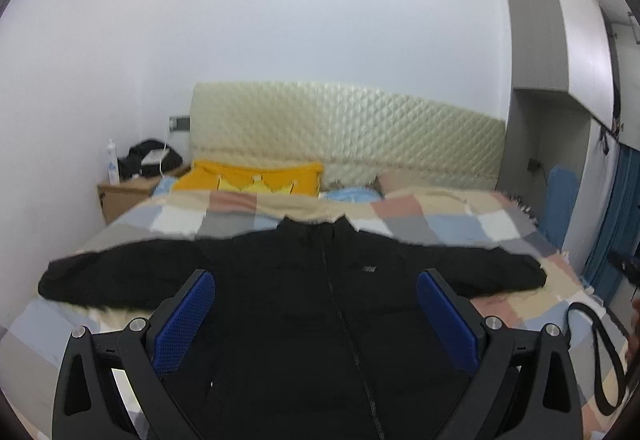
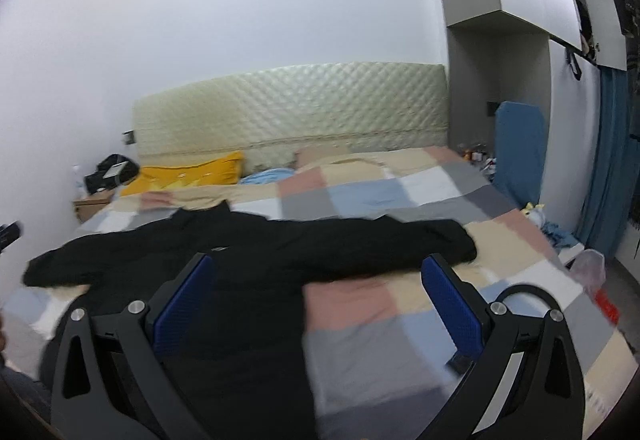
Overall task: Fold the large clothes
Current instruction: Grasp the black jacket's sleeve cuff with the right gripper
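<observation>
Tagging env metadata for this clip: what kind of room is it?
A home bedroom, most likely: a bed with a patchwork quilt and padded headboard, a wooden nightstand beside it, and a black jacket spread out on the quilt.

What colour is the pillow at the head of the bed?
The pillow is yellow-orange with a paler yellow design, clearest in the left wrist view.

Black jacket [image 1: 320, 300] on pastel checked bedspread [image 2: 400, 200].

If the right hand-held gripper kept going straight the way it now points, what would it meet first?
Probably the black jacket: the open right hand-held gripper points at the jacket's edge, where its side meets the patchwork bedspread. Depth is unclear, so it might touch the bedspread just beside the jacket instead.
</observation>
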### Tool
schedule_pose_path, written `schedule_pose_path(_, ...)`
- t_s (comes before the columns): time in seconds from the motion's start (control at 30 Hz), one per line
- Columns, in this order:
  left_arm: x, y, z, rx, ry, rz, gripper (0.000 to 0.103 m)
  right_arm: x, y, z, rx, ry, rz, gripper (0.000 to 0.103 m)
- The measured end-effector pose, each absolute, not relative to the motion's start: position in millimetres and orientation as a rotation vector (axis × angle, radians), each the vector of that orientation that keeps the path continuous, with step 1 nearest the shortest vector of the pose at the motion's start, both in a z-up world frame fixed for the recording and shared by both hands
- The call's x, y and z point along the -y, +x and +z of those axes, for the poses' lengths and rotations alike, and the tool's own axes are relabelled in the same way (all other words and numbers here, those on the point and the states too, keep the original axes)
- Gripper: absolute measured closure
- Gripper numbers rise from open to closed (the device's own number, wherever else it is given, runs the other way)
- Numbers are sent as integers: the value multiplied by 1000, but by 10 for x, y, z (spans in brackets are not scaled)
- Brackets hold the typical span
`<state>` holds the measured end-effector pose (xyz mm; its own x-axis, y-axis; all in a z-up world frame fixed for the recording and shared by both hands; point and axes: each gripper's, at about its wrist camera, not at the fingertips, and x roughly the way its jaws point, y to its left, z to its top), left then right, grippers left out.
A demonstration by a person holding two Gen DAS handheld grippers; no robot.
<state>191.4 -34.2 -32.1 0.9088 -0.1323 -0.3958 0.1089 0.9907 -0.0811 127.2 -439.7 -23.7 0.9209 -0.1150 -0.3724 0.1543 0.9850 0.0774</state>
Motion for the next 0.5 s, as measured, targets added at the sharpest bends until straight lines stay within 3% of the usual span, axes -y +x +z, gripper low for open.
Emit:
schedule_pose_path(0.17, 411, 2179, -649, -489, -47, -107, 1, 5166, 1882, -548, -386, 255, -178, 1)
schedule_pose_path(0.27, 458, 2358, -734, -482, -60, -58, 1, 5630, 2321, -860, -423, 378, -183, 20)
schedule_pose_path(0.5, 496, 2822, -925, -510, -82, 2, 1, 6579, 3208, -1619, -519, 605, -325, 26)
